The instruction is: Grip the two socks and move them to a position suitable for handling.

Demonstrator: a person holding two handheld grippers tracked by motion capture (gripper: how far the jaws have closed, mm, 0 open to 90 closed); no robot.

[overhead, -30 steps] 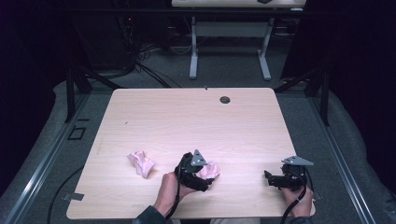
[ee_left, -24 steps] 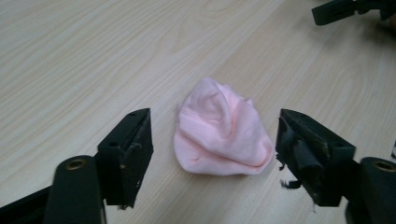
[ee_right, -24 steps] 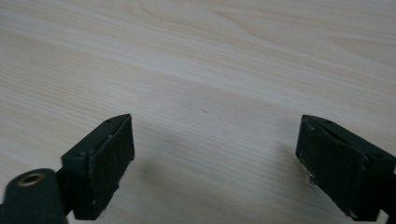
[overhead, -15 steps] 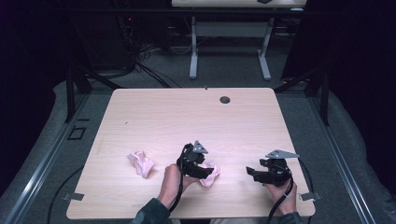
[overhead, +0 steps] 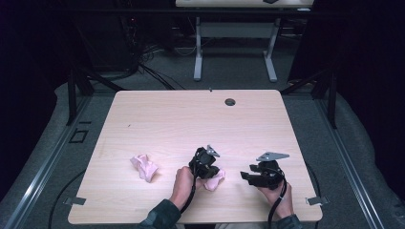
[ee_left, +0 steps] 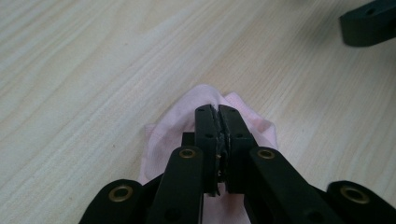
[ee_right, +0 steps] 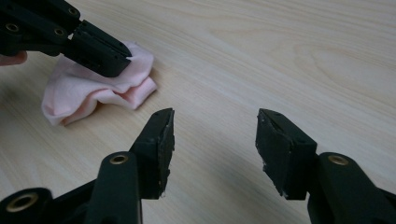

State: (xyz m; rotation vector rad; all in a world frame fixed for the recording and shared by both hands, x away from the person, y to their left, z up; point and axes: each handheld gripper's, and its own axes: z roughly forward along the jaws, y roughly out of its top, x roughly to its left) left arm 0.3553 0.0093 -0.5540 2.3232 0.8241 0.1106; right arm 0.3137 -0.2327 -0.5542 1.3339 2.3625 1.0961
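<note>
**Left fingers pinch a soft pink cloth; right fingers come in half open**

The left gripper (ee_left: 218, 116) has its fingers (ee_left: 205, 135) pressed together on a fold of the crumpled pink cloth (ee_left: 173, 133), which bunches up on either side of the tips. Its jaws have just been closing, and the fabric is now nipped between them. In the high view this gripper (overhead: 206, 164) sits over the cloth (overhead: 215, 179) near the front edge of the worktop (overhead: 191, 119), a little right of centre.

The right gripper (ee_right: 215, 140) holds its fingers (ee_right: 161, 140) partly apart with nothing between them; only bare wood shows in the gap. Its jaws have just been narrowing from a wider spread. It points toward the held cloth (ee_right: 93, 93) and is near it, not touching. In the high view it (overhead: 248, 176) lies just to the right of the cloth.

The cloth looks light, limp and thin, likely a small garment or rag. It should crease and drape rather than hold a shape, so it will sag from any one pinch. It is not fragile or slippery. A hem or corner sticking out of the bundle looks like the best hold, with the second grip on a free edge well away from the first, so that it can be spread.

Count: two pink cloths, the held one and a second crumpled cloth (overhead: 144, 167) lying alone to the left, well apart. Two grippers. One worktop.
</note>
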